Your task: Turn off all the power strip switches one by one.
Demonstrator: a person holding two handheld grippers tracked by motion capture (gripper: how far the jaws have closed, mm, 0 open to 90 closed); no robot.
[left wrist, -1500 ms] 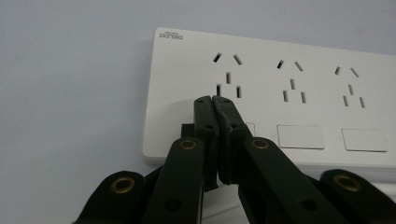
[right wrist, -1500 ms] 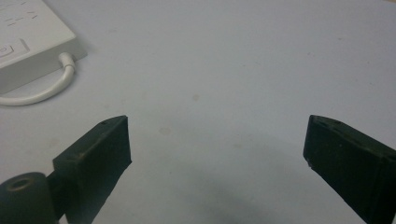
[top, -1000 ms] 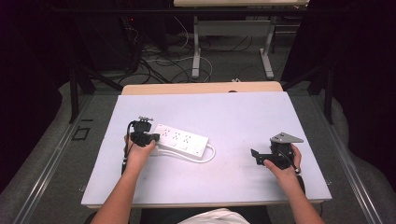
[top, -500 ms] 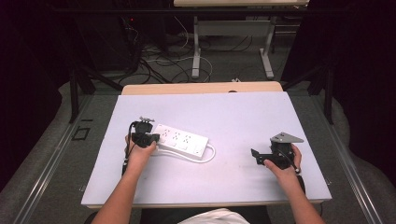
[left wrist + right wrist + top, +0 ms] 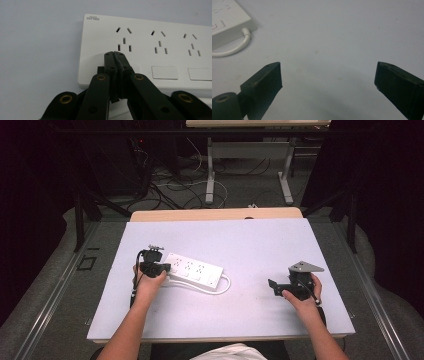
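A: Start at the left. What is the left gripper (image 5: 159, 267) doing?

B: Its jaws are pressed together with nothing between them. In the left gripper view the joined tips (image 5: 114, 55) lie over the top face of the power strip (image 5: 150, 52), at its end, just below the first socket (image 5: 124, 41) and right beside the first of the rectangular switches (image 5: 164, 72).

A: And the strip itself?

B: It lies flat on the white table (image 5: 260, 245), left of the middle, slanting from upper left to lower right in the high view (image 5: 194, 270). The left gripper sits at its left end; whether the tips press the face I cannot tell.

A: The cord?

B: A white cord (image 5: 222, 289) leaves the strip's right end and curls back along its near side. In the right gripper view the same loop (image 5: 235, 48) shows at the upper left, with the strip's corner (image 5: 229, 21).

A: Then the right side?

B: The right gripper (image 5: 280, 286) is held well apart from the strip, near the table's right edge. Its jaws are spread wide, with bare table between them (image 5: 328, 75), pinching nothing.
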